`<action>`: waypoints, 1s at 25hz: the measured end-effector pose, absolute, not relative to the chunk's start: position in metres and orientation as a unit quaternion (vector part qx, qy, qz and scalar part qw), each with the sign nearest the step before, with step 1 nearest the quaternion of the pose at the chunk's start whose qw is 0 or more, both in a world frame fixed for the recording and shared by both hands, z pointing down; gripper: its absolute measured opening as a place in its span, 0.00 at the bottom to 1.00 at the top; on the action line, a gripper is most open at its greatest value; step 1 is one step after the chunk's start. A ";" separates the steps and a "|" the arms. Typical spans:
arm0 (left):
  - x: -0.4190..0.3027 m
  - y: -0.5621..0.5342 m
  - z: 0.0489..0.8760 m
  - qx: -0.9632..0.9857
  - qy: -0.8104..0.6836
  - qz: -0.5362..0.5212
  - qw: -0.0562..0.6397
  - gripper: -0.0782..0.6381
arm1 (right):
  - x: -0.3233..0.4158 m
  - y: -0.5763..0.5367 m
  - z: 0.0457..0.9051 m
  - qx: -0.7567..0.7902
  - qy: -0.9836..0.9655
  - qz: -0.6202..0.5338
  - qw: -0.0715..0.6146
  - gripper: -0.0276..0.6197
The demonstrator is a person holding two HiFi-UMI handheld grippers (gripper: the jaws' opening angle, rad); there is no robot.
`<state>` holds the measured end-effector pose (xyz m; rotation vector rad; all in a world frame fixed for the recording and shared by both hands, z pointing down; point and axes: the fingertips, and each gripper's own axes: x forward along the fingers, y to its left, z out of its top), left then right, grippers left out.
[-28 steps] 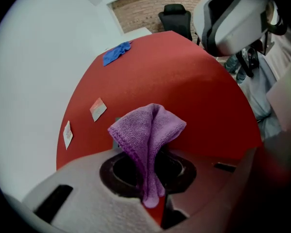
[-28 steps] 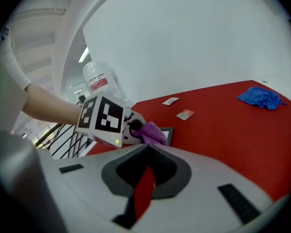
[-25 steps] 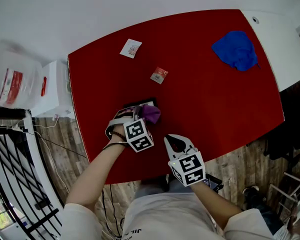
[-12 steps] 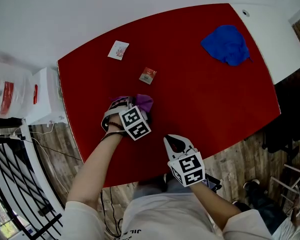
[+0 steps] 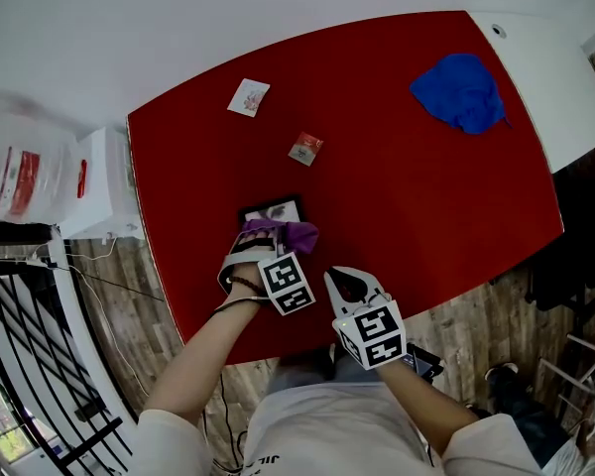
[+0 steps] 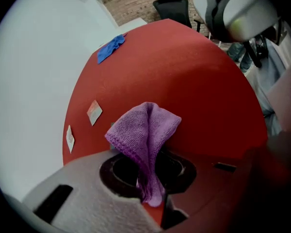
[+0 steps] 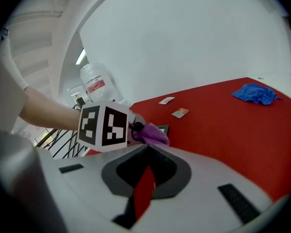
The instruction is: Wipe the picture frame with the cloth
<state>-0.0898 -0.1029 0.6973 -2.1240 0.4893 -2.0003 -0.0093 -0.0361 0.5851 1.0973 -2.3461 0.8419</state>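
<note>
A red surface (image 5: 407,167) stands on wood floor (image 5: 119,276). The left gripper (image 5: 263,234) has its fingers clamped on the cloth (image 5: 290,232) at the frame (image 5: 271,209); the right gripper (image 5: 347,284) fingers seem together.

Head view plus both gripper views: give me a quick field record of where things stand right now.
left gripper: shut on purple cloth, at the frame's near edge
right gripper: shut, empty, over the table's near edge
picture frame: flat on red table, near edge under the cloth
blue cloth: far right of table, lying apart
small packets: two, beyond the frame
</note>
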 end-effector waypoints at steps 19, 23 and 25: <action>-0.067 -0.159 0.692 -0.732 0.200 -0.651 0.038 0.20 | 0.016 -0.035 0.590 0.419 -0.826 0.320 0.200 0.05; -0.061 -0.126 0.696 -0.728 0.189 -0.656 0.058 0.20 | 0.013 -0.041 0.588 0.417 -0.829 0.317 0.197 0.05; -0.062 -0.116 0.695 -0.727 0.188 -0.657 0.063 0.20 | 0.010 -0.043 0.586 0.415 -0.831 0.315 0.196 0.05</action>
